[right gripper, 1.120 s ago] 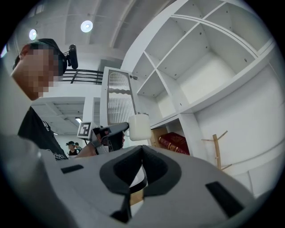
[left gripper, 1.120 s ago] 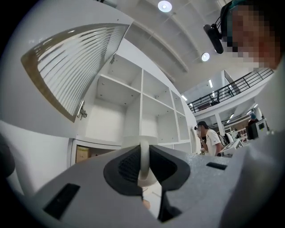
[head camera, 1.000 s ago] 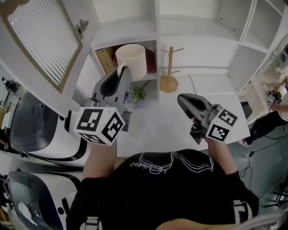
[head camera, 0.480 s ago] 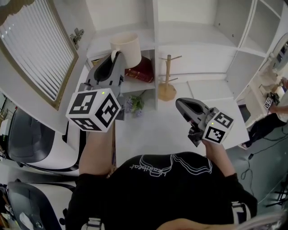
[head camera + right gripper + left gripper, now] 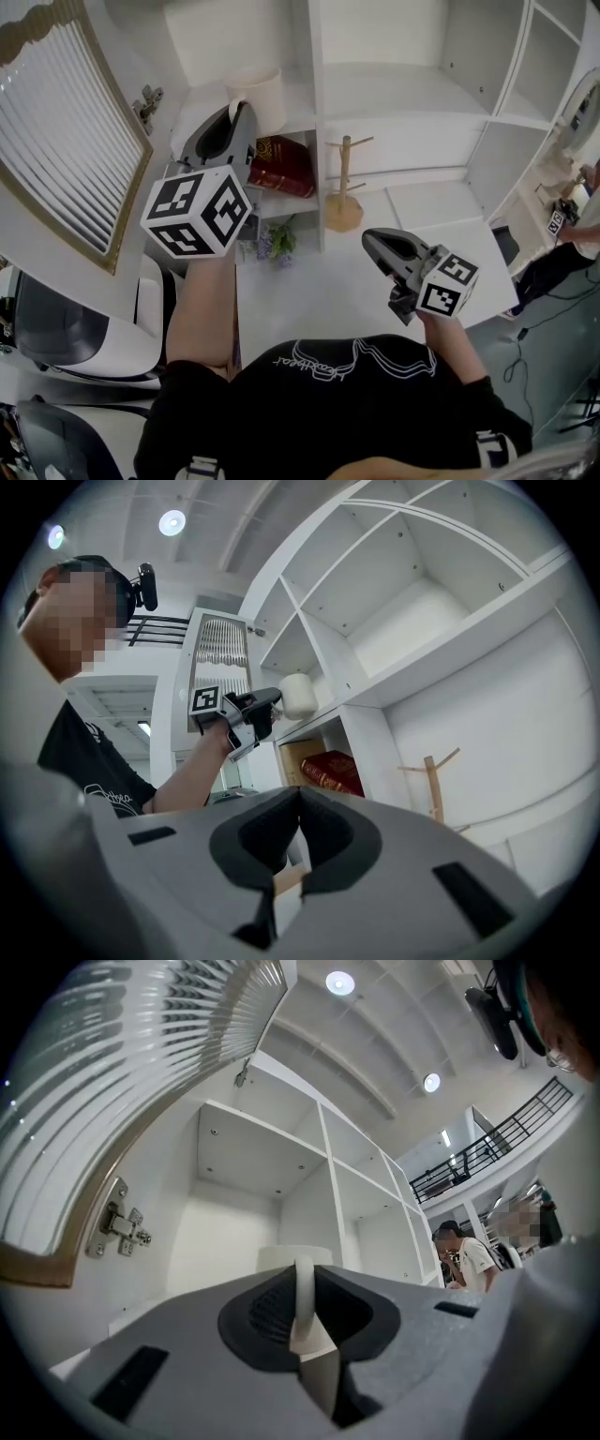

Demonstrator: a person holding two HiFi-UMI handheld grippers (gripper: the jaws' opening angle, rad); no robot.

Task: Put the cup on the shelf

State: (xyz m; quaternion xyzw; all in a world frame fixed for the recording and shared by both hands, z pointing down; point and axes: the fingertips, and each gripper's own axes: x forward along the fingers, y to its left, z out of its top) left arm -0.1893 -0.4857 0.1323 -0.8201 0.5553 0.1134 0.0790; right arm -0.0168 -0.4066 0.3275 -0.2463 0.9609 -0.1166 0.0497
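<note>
A cream cup (image 5: 259, 93) hangs at the front of the upper-left shelf compartment (image 5: 211, 98), above the shelf board. My left gripper (image 5: 238, 111) is shut on the cup's handle (image 5: 302, 1299), and the cup's body (image 5: 294, 1257) shows just beyond the jaws. Whether the cup's base touches the board cannot be told. From the right gripper view, the cup (image 5: 297, 695) and the left gripper (image 5: 251, 712) sit level with the shelf's front edge. My right gripper (image 5: 382, 246) hovers low over the white table, jaws shut with nothing between them (image 5: 298, 794).
A red book (image 5: 281, 155) lies in the compartment under the cup. A wooden mug tree (image 5: 343, 184) stands on the table (image 5: 319, 281) beside the shelf unit. A louvred cabinet door (image 5: 56, 150) swings open at the left, its hinge (image 5: 145, 97) close to the left gripper.
My left gripper has carried the cup up from the lower compartment's level to the upper-left compartment. The right gripper has hardly moved.
</note>
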